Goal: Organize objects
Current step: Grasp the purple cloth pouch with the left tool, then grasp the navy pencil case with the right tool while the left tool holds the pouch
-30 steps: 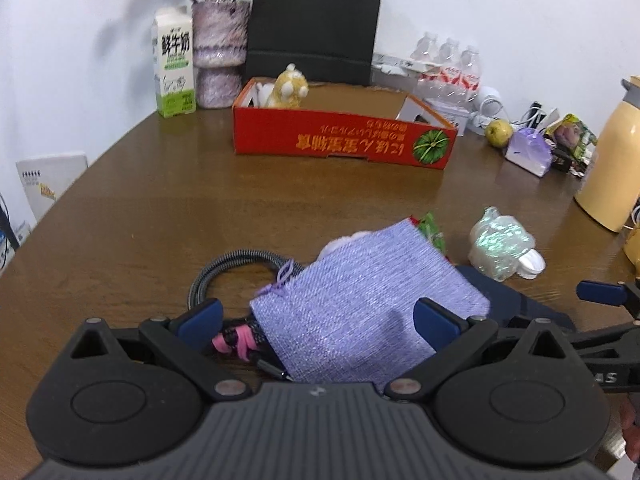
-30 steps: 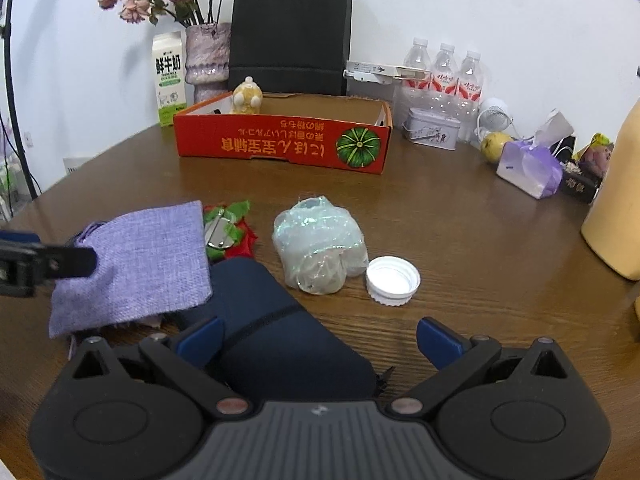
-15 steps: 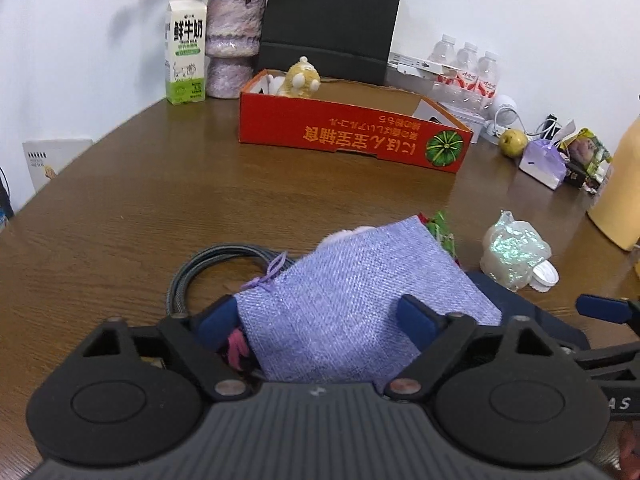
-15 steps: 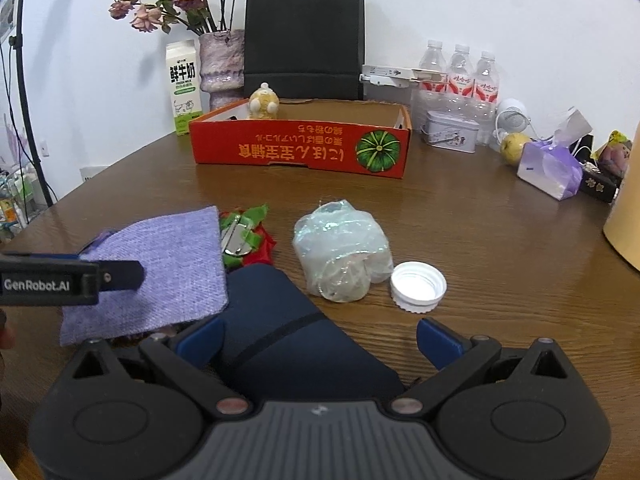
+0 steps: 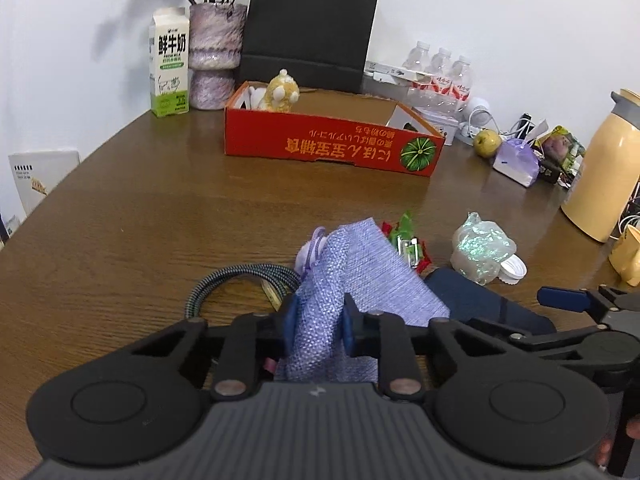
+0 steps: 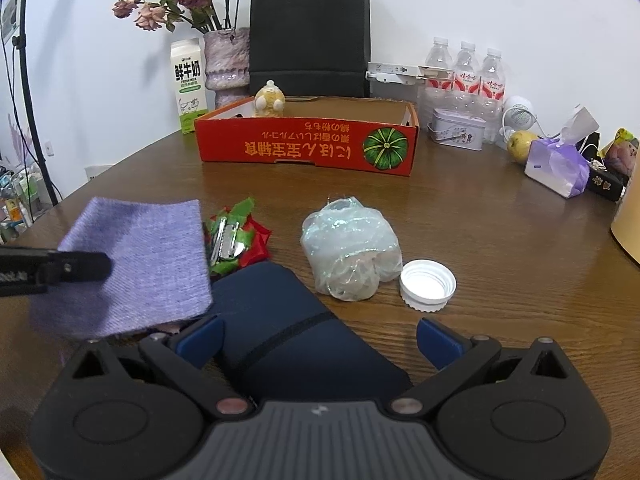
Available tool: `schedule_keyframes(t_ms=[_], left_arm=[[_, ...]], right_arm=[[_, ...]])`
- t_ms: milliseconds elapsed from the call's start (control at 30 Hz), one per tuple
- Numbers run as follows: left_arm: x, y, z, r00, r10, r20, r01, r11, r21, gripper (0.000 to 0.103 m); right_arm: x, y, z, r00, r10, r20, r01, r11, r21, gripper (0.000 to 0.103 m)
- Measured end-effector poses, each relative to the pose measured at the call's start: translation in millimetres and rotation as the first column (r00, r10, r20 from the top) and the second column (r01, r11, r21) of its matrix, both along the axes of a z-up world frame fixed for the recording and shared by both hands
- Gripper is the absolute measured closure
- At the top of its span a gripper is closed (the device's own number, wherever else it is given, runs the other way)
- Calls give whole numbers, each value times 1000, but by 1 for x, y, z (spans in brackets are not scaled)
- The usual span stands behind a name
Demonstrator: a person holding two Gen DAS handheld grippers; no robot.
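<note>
My left gripper (image 5: 318,326) is shut on a purple cloth pouch (image 5: 360,276), bunching its near end; the pouch also shows in the right wrist view (image 6: 140,252), with the left gripper's finger (image 6: 76,267) across it. My right gripper (image 6: 320,338) is open over a dark navy case (image 6: 288,320), its fingers either side of it. A red cardboard box (image 5: 332,146) with a yellow plush toy (image 5: 282,92) inside stands at the back. A red-green bow clip (image 6: 234,240), a clear plastic bundle (image 6: 352,248) and a white cap (image 6: 428,285) lie on the wooden table (image 5: 140,216).
A braided cable (image 5: 236,276) loops beside the pouch. Along the back are a milk carton (image 5: 169,62), a vase (image 5: 214,54), a black paper bag (image 5: 308,28) and water bottles (image 6: 464,76). At the right are a yellow jug (image 5: 604,168), a tin (image 6: 458,129) and a tissue pack (image 6: 558,168).
My left gripper's jaws have closed onto the purple pouch, which is now bunched and lifted at its near end. The right gripper has stayed open over the navy case.
</note>
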State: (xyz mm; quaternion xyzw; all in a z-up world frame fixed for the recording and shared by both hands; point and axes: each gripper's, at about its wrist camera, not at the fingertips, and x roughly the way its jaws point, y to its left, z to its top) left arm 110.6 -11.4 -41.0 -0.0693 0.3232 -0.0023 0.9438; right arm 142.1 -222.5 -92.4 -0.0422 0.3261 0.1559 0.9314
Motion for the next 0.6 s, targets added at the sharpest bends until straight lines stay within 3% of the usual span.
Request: schedule_keyframes(t_ms=[300,600], left_arm=[[-8,15,25,999,-12,46,13,1000,-18,82],[-10,24,32,999,-2,51,3,1000,-8,82]], right_arm=[[0,4,-2,1000,8,-8,-8,1000,-10,0],[0,5,-5,998,46,-37,-47,999,-24,0]])
